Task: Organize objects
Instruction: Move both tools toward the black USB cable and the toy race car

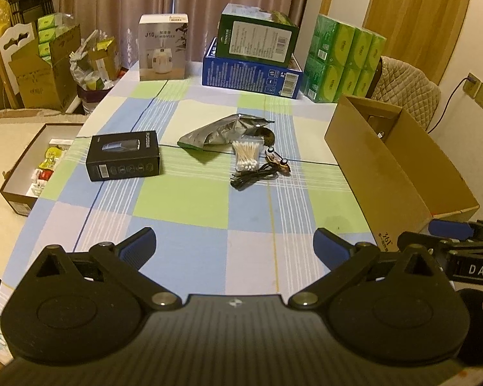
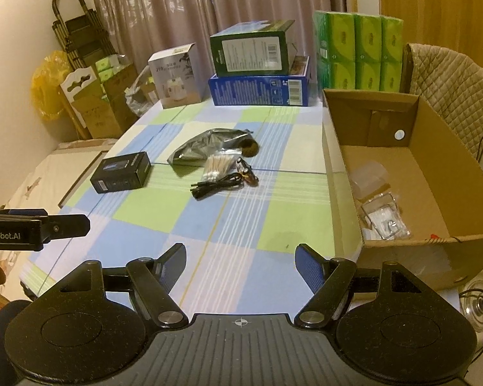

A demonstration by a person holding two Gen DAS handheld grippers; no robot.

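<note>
1. Left wrist view: the left gripper (image 1: 234, 247) is held above the near part of the bench (image 1: 183, 202), which is covered with a checked cloth of blue, green and white. Its blue-padded fingers (image 1: 141, 241) are spread wide and nothing is between them.
2. In the right wrist view, the right gripper (image 2: 240, 265) is seen with its fingers (image 2: 309, 268) apart and released; nothing is grasped.
3. In the middle of the bench a small group of things is laid close together: a crumpled grey foil pouch (image 1: 223, 128), a clear bag of cotton swabs (image 1: 247, 155), a coiled black cable (image 1: 254, 178) and a small brown object with two round caps (image 1: 277, 160), which cannot be identified.
4. A flat black rectangular product box (image 1: 124, 159) is placed to the left of this group, apart from it.
5. An open brown cardboard carton (image 2: 441, 173) stands at the right edge of the bench. Clear plastic packets (image 2: 383, 215) are seen on its bottom.
6. At the far end, a white humidifier box (image 1: 163, 48), a green box stacked on a blue box (image 1: 251, 75), and green tissue packs (image 1: 344, 61) are stored.
</note>
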